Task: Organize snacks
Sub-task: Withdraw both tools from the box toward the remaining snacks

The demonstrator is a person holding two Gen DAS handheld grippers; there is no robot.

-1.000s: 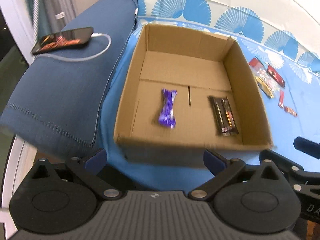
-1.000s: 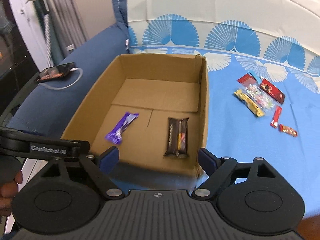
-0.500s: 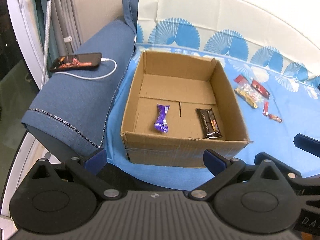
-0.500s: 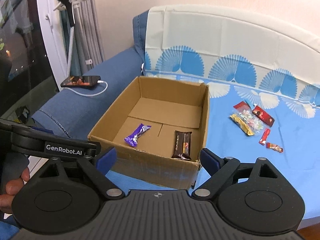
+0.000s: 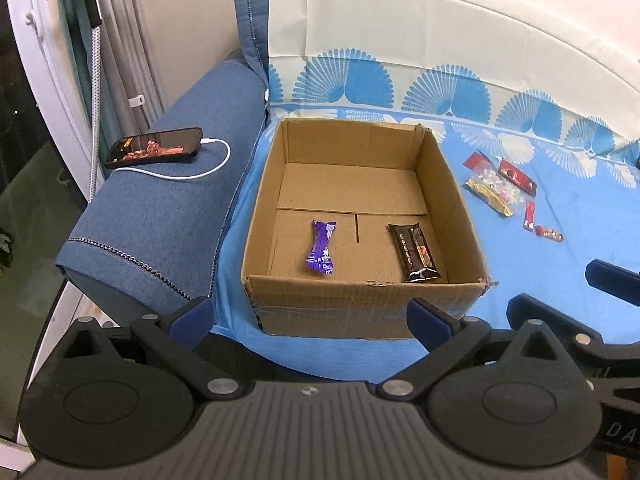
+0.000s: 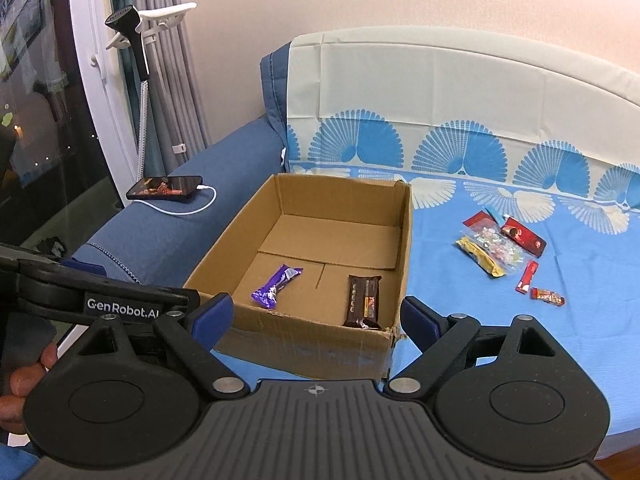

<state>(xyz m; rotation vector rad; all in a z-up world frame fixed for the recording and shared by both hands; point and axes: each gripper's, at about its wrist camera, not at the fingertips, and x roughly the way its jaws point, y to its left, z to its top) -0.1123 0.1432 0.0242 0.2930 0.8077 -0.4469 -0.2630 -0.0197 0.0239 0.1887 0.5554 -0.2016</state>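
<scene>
An open cardboard box (image 5: 360, 312) (image 6: 312, 344) stands on the blue sofa cover. Inside lie a purple snack bar (image 5: 321, 246) (image 6: 276, 286) on the left and a dark brown bar (image 5: 414, 252) (image 6: 363, 300) on the right. Several loose snacks lie to the right of the box: a yellow bar (image 5: 488, 196) (image 6: 478, 258), a clear candy bag (image 6: 496, 242), a red-black pack (image 5: 516, 171) (image 6: 524, 236) and small red sachets (image 5: 530, 216) (image 6: 527, 277). My left gripper (image 5: 310, 318) is open and empty, held back in front of the box. My right gripper (image 6: 316, 314) is open and empty, likewise in front of the box.
A phone (image 5: 154, 147) (image 6: 165, 187) on a white charging cable lies on the blue sofa arm (image 5: 160, 216) at the left. A garment steamer on a stand (image 6: 136, 40) and curtains are behind it. The sofa back with a fan-patterned cover (image 6: 440, 120) rises behind the box.
Both grippers have pulled back and risen away from the box, so it looks smaller and more of the room shows. The snacks have not moved.
</scene>
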